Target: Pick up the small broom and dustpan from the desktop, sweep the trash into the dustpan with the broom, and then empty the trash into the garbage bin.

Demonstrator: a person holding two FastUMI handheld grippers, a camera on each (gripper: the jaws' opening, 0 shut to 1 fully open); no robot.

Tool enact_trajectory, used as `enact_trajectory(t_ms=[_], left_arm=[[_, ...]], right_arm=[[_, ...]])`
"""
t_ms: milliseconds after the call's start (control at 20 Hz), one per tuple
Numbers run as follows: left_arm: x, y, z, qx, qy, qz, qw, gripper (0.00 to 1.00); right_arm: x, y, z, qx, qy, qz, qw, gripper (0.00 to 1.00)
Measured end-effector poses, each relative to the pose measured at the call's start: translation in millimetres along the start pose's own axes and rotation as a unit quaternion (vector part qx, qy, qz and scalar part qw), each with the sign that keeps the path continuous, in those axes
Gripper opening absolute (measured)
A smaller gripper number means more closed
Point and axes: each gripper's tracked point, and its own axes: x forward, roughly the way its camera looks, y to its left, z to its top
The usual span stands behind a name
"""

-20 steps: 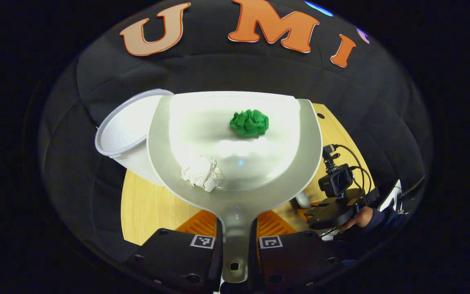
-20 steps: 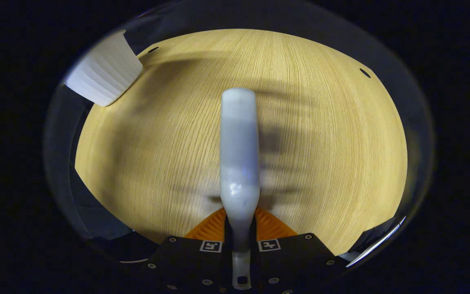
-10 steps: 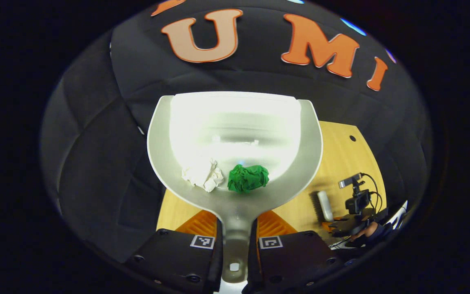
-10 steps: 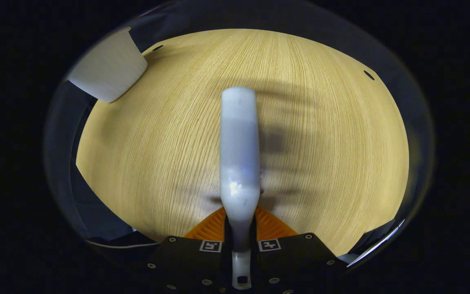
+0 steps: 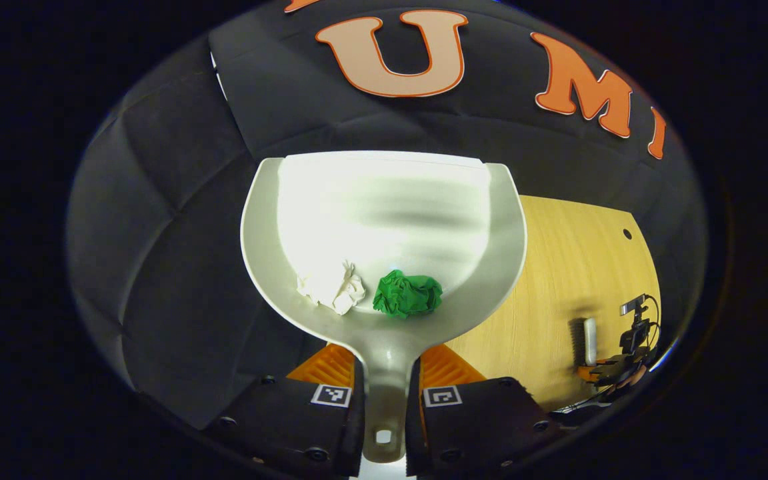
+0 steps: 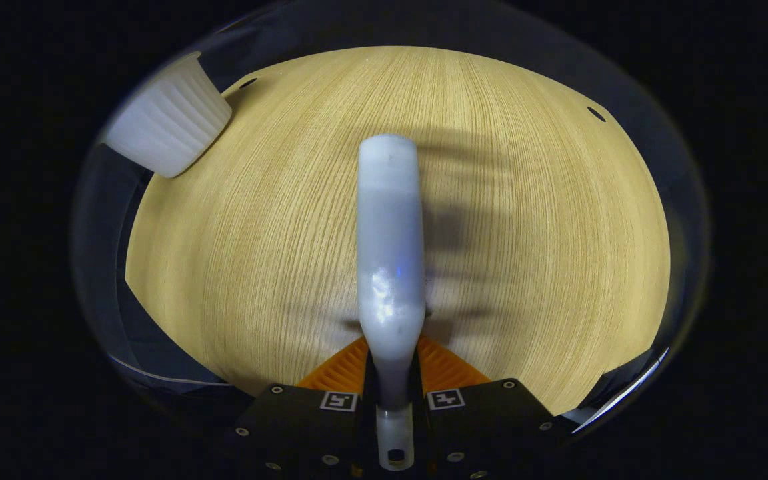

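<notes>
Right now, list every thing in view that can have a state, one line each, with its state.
Left gripper: shut on the dustpan handle.
Grey plastic dustpan: lifted, holding both paper wads.
Crumpled white paper wad: in the pan, near the handle.
Crumpled green paper wad: in the pan, beside the white wad.
Right gripper: shut on the broom handle.
Small white broom: held over the wooden desktop.
White ribbed garbage bin: standing on the desktop's corner.

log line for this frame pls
phase: carry to bin | left gripper: shut on dustpan handle | load: white wad, green wad | right gripper: shut on broom
</notes>
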Motion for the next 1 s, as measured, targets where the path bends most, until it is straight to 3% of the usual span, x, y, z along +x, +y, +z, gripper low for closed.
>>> enact_trajectory(t_ms=[300, 550, 600, 650, 700, 750, 900, 1000], left_arm=[[17, 33, 2, 0.077, 0.032, 0.038, 0.996, 0.25], [8, 47, 11, 0.155, 0.051, 0.066, 0.984, 0.25], [7, 49, 10, 0.167, 0.058, 0.063, 0.982, 0.25], [7, 50, 11, 0.179, 0.061, 0.064, 0.98, 0.25], [6, 52, 12, 0.195, 0.064, 0.067, 0.976, 0.25], [6, 54, 13, 0.208, 0.066, 0.073, 0.973, 0.25], [1, 61, 20, 0.26, 0.068, 0.09, 0.959, 0.25], [0, 71, 27, 0.31, 0.067, 0.123, 0.941, 0.25]], right_arm=[[2, 4, 6, 0.024, 0.001, 0.002, 1.0, 0.36], [1, 6, 9, 0.033, -0.003, -0.003, 0.999, 0.61], [0, 7, 9, 0.034, -0.003, -0.003, 0.999, 0.62], [0, 8, 9, 0.035, -0.004, -0.002, 0.999, 0.56], [-1, 9, 10, 0.037, -0.004, -0.002, 0.999, 0.57], [-2, 11, 9, 0.039, -0.003, 0.0, 0.999, 0.67], [-7, 13, 10, 0.041, -0.006, 0.004, 0.999, 0.68], [-9, 13, 12, 0.042, -0.009, 0.005, 0.999, 0.68]])
